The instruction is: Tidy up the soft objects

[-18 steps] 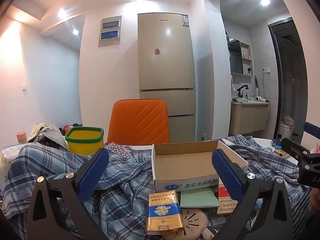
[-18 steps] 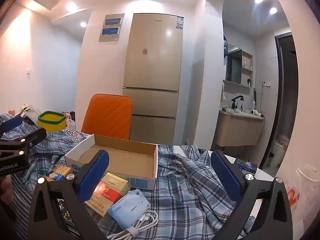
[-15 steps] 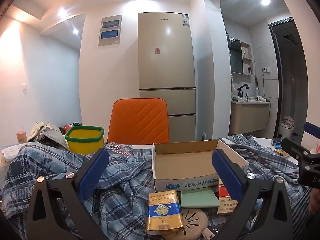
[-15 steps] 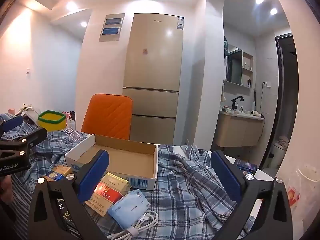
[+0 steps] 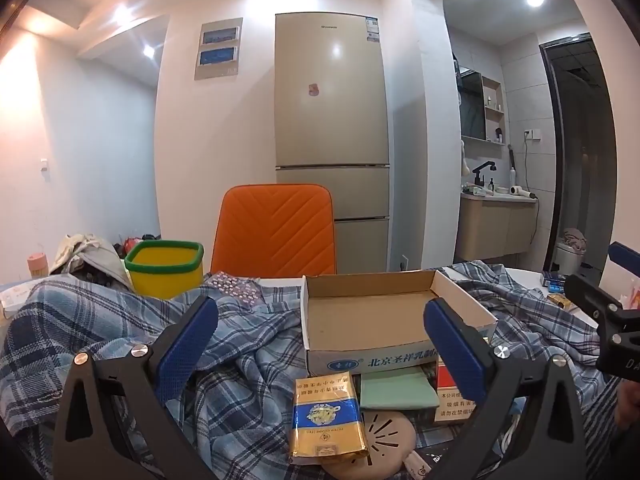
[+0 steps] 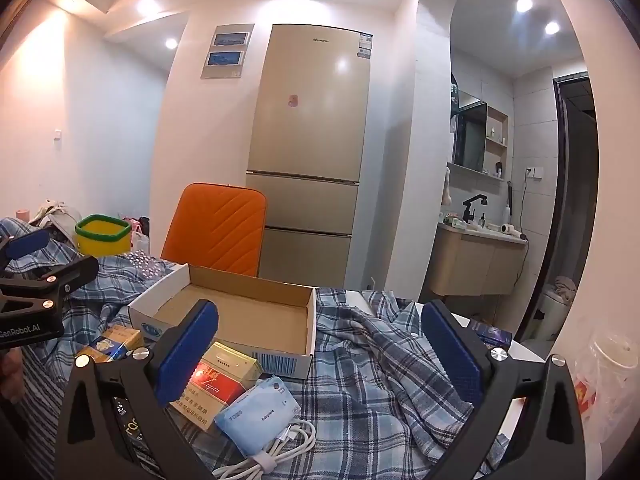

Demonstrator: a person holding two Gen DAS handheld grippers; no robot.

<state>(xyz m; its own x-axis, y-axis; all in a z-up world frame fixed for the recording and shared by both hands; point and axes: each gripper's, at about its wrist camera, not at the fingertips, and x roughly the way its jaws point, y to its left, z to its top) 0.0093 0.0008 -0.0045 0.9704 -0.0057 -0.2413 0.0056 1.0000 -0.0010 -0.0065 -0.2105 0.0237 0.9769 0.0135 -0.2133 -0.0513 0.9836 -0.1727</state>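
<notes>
A blue plaid shirt (image 5: 240, 360) lies crumpled across the table, and it also shows in the right wrist view (image 6: 380, 360). On it sits an open cardboard box (image 5: 380, 356) with nothing inside. My left gripper (image 5: 320, 312) hovers open in front of the box, nothing between its fingers. My right gripper (image 6: 320, 320) is open too, above the shirt and the box's (image 6: 276, 362) right end. Each gripper appears at the edge of the other's view.
In front of the box lie a gold-and-blue pack (image 5: 326, 416), a green pad (image 5: 396, 390), a beige disc (image 5: 376, 440), a red pack (image 6: 212, 384), a light blue power bank (image 6: 256, 408) and a white cable (image 6: 280, 444). Behind stand a yellow bin (image 5: 166, 268) and an orange chair (image 5: 276, 232).
</notes>
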